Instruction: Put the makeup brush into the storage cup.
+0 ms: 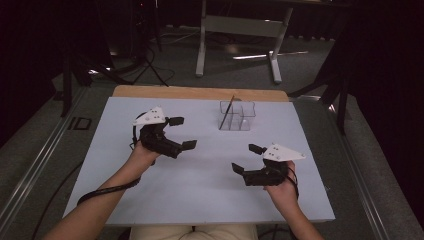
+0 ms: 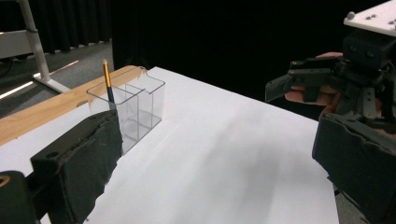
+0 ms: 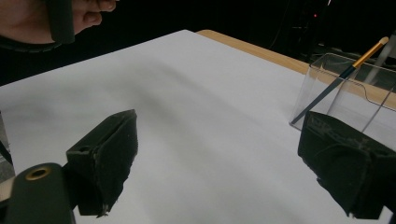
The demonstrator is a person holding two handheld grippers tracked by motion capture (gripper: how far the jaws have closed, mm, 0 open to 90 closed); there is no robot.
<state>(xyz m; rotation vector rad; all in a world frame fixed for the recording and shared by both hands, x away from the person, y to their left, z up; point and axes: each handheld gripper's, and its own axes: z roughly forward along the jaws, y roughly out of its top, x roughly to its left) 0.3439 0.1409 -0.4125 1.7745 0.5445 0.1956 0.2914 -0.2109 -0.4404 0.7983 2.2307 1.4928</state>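
A clear plastic organizer (image 1: 239,116) with several compartments stands at the back middle of the white mat (image 1: 210,190). A thin dark brush with a gold end (image 1: 230,107) leans in its left compartment. My left gripper (image 1: 182,132) hovers left of the organizer, open and empty. My right gripper (image 1: 247,158) hovers in front of it, nearer the person, also open and empty. In the left gripper view the organizer (image 2: 140,107) and brush (image 2: 108,81) lie ahead at the left, with the right gripper (image 2: 299,84) beyond. In the right gripper view the organizer (image 3: 359,88) and brush (image 3: 343,77) sit at the right.
The mat covers a wooden tabletop whose bare edge (image 1: 200,92) shows at the back. Behind the table stand a white desk frame (image 1: 240,27) and dark stands (image 1: 75,65) with cables on the grey floor. A hand (image 3: 70,16) holds the left gripper.
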